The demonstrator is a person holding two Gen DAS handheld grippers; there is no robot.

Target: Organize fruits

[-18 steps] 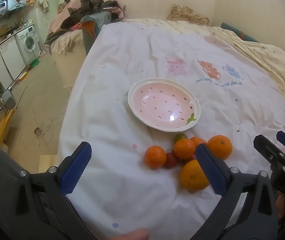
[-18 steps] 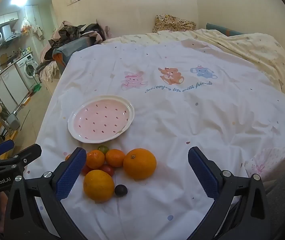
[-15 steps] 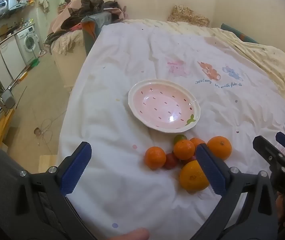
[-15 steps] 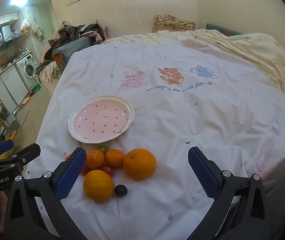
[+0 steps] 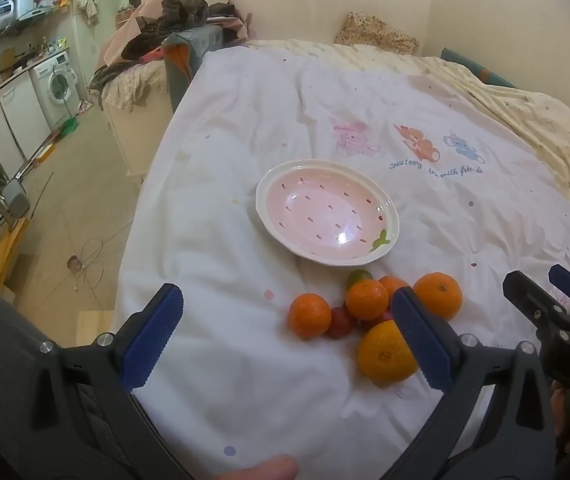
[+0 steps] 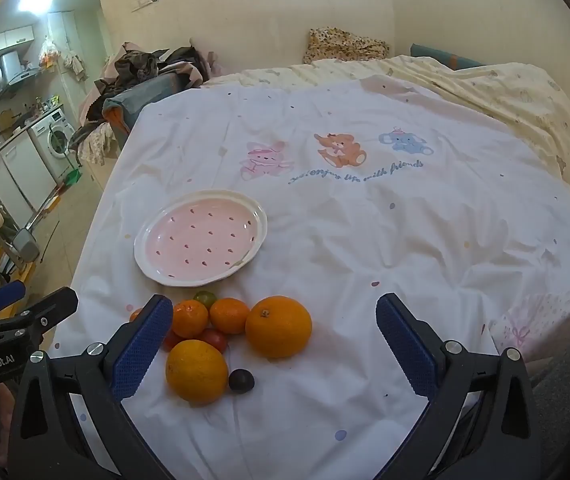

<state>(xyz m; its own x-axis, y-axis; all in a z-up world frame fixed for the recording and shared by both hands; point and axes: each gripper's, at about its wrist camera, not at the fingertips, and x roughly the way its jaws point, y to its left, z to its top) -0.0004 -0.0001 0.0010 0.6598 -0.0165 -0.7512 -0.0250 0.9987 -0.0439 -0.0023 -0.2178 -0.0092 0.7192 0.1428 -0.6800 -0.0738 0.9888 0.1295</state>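
Orange fruit cluster (image 6: 221,336) on white sheet (image 6: 365,240), just below empty pink plate (image 6: 201,236).
Fruits round, firm, likely to roll; grip across widest pt. Small tomatoes soft, squeeze lightly. L gripper (image 5: 285,340) & R gripper (image 6: 271,344): both wide open, holding nothing.

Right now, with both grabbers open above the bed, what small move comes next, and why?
Probably lower the right gripper over the large orange and close. The pink plate is empty, all fruit lies on the sheet, and that orange sits between its open jaws.
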